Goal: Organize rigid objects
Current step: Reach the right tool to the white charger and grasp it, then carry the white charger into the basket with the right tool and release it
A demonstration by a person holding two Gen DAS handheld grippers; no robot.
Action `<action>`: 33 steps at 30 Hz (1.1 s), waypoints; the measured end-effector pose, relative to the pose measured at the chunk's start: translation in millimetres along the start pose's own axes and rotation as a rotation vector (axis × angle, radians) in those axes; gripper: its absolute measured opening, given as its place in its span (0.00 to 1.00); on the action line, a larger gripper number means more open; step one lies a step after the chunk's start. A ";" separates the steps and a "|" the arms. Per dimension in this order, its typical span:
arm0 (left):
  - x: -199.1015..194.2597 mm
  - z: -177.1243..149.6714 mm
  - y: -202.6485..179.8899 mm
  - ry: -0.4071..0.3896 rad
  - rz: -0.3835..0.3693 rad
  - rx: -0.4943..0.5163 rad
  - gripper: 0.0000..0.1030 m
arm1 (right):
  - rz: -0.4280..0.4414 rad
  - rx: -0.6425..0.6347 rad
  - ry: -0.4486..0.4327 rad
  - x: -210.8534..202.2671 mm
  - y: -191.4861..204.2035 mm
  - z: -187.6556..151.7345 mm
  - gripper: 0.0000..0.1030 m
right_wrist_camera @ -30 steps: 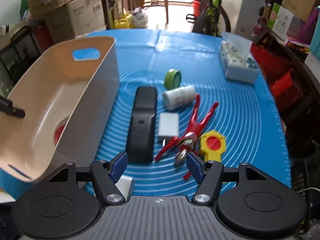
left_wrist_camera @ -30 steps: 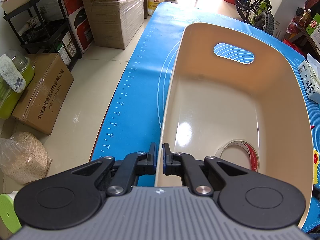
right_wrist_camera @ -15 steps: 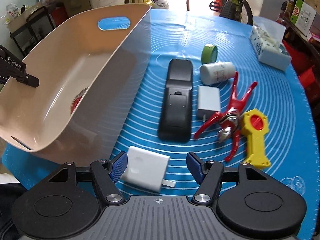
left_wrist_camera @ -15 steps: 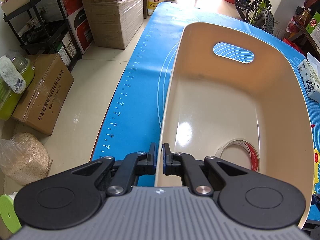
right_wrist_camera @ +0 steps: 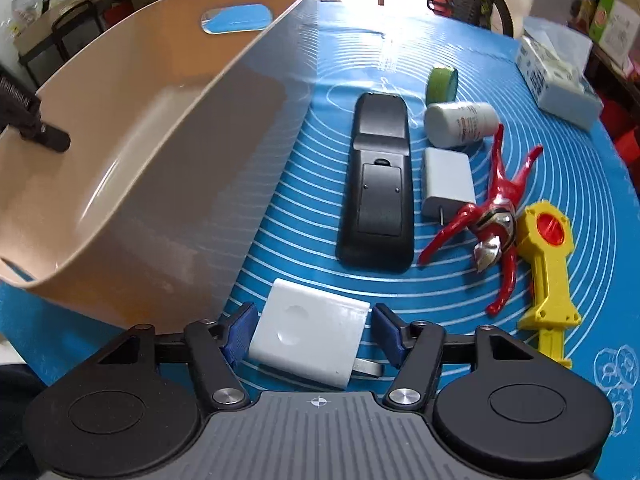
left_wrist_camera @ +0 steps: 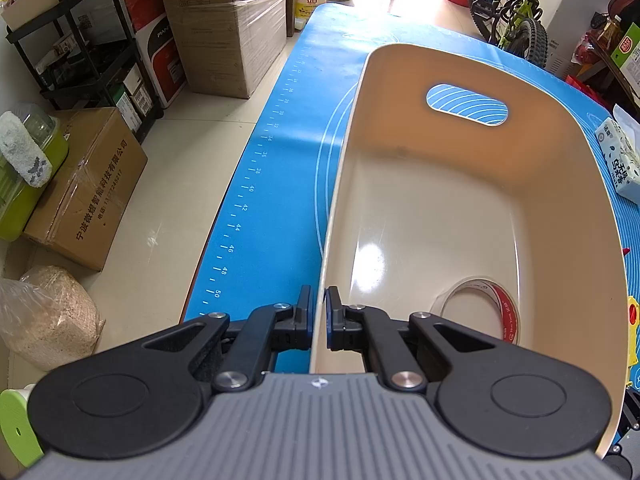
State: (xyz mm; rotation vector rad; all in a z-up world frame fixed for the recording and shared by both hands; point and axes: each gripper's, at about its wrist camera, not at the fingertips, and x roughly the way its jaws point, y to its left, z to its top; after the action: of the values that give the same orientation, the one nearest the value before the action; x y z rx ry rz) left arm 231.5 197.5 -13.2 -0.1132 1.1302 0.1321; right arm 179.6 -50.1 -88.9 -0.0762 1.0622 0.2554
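Charger block [right_wrist_camera: 308, 336], white and flat on the blue mat [right_wrist_camera: 400, 60], lies between the pads of the right gripper [right_wrist_camera: 310, 330], whose jaws stand apart with a sliver of gap either side, so nothing is gripped yet. It sits just beside the beige basket [right_wrist_camera: 192, 184], probably the nearest thing to load. The left gripper [left_wrist_camera: 319, 318] is clamped on the basket's rim, seemingly to tilt and steady it; a tape roll [left_wrist_camera: 496, 312] lies inside. A black remote [right_wrist_camera: 378, 184], a red figure [right_wrist_camera: 492, 220] and a yellow toy [right_wrist_camera: 548, 264] lie further out. Cardboard boxes [left_wrist_camera: 232, 40] crowd the tiled floor.
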 end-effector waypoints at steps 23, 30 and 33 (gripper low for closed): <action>0.2 0.2 -0.4 0.000 0.000 0.001 0.08 | -0.070 0.022 -0.080 -8.6 -15.5 -1.7 0.55; 0.2 0.3 -0.4 0.000 0.000 0.001 0.08 | -0.084 0.027 -0.102 -11.4 -16.2 -0.9 0.55; 0.4 0.3 -1.3 0.001 0.000 0.001 0.08 | -0.090 0.037 -0.116 -14.4 -17.9 1.2 0.55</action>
State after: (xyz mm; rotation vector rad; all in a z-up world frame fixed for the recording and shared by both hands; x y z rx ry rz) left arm 232.1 196.2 -13.4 -0.1123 1.1308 0.1314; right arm 178.3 -69.7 -76.8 -0.0749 0.9456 0.1570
